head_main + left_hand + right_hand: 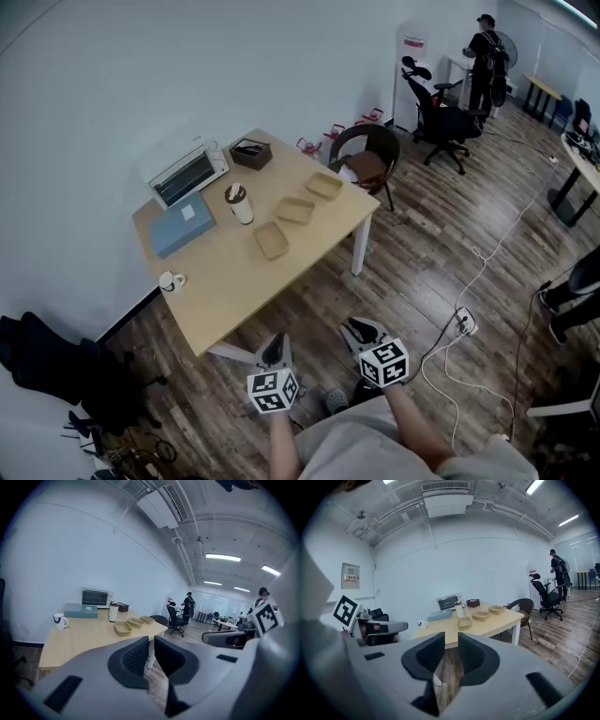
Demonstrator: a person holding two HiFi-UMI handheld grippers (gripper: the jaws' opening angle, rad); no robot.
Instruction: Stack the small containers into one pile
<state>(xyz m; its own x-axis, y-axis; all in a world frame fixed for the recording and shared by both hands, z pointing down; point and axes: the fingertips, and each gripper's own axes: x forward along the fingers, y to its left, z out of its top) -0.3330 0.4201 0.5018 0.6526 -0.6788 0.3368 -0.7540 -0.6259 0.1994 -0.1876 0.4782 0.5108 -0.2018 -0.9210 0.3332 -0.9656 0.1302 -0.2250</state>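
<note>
Three small tan containers sit in a diagonal row on the wooden table (220, 281): the near one (272, 241), the middle one (295, 210) and the far one (324, 186). They sit apart, none stacked. The left gripper view shows them as the near container (123, 628), the middle container (136, 622) and the far container (147, 619). My left gripper (275, 345) hovers over the floor short of the table, shut and empty (151, 641). My right gripper (359, 328) hangs beside it, open a little, with nothing between its jaws (451, 639).
On the table stand a toaster oven (187, 173), a blue box (181, 225), a tumbler (241, 204), a white mug (170, 280) and a dark box (250, 153). A brown chair (368, 159) stands at the far corner. A cable (464, 323) crosses the floor at right.
</note>
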